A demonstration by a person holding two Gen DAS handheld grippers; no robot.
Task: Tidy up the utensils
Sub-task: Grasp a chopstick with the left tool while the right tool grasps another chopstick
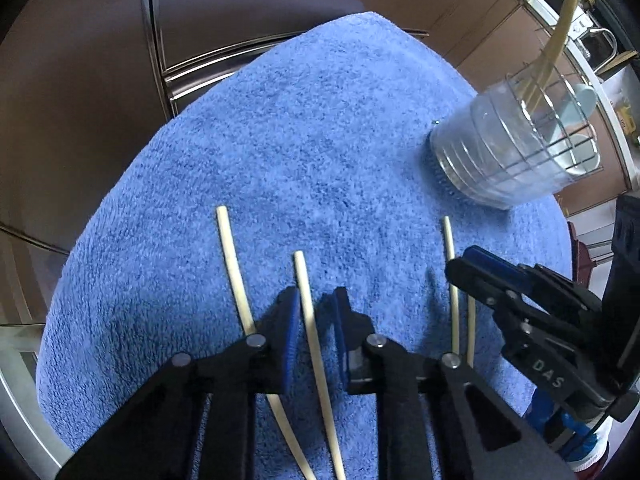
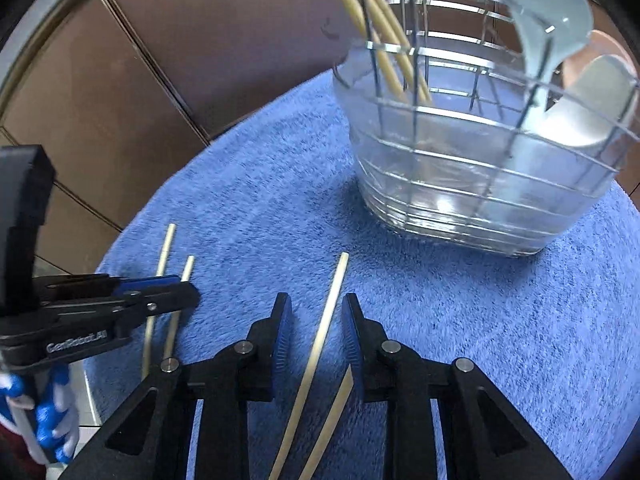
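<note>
- Left gripper (image 1: 315,293) pointed steeply down at the blue towel (image 1: 320,140), its jaws narrowly apart astride one chopstick (image 1: 303,280). The stick lay against one pad, but a sliver of towel showed before the other, so no clamp was evident.
- Right gripper (image 2: 316,298) straddled a second chopstick (image 2: 331,304) in the same way, with its jaws apart, a clear gap on either side and nothing held.
- Two more lay loose on the towel: an outer stick (image 1: 229,248) just beside the left gripper, and a fourth stick (image 2: 335,408) close by the right gripper's pad.
- At the towel's far side, well apart from both grippers, a wire holder (image 2: 460,184) with a clear liner stood upright. It already carried several chopsticks and pale spoons (image 2: 548,28).
- Thin, light and stiff, with a smooth finish, the sticks looked liable to swivel or slide out of a loose pinch.
- The towel's soft pile appeared to let the pads sink down on either side of a stick, which should have helped the pickup.
- A square pinch near mid-length looked the safest hold, since a grip near one end would likely have let the stick droop on the way to the holder.
</note>
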